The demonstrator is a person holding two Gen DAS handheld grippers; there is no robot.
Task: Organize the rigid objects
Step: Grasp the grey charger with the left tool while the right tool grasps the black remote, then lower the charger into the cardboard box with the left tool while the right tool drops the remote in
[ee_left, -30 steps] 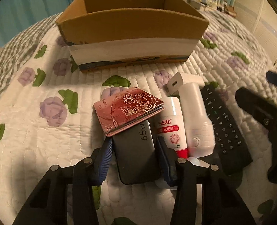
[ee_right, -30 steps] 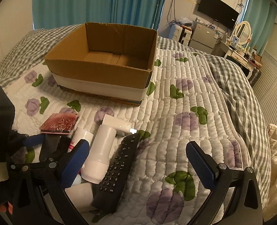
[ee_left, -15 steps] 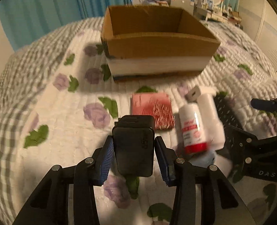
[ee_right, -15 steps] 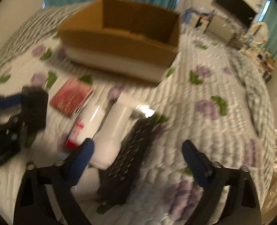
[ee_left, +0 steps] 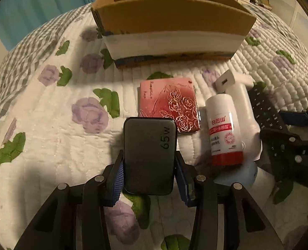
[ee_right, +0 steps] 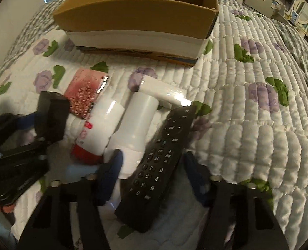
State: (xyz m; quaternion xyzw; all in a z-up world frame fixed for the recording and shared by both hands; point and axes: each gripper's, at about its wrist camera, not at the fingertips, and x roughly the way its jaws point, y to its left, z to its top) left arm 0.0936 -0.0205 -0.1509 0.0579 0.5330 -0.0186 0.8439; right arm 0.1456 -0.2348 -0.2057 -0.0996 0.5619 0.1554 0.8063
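Observation:
My left gripper (ee_left: 149,179) is shut on a black 65 W power bank (ee_left: 149,154) and holds it above the quilt; it also shows in the right wrist view (ee_right: 51,118). A red rose-patterned case (ee_left: 170,104), a white bottle with a red cap (ee_left: 224,131), a white pump dispenser (ee_left: 245,104) and a black remote (ee_right: 160,156) lie on the quilt. My right gripper (ee_right: 154,175) is open, its blue pads on either side of the remote's near end. An open cardboard box (ee_left: 170,14) stands behind them.
The floral quilt (ee_left: 49,125) covers the bed. A light blue object (ee_left: 237,175) lies under the bottle's cap end. Teal curtains and bedroom furniture are far behind the box.
My left gripper has lifted the power bank off the quilt, out from under the red case. My right gripper has moved down over the remote and narrowed around it.

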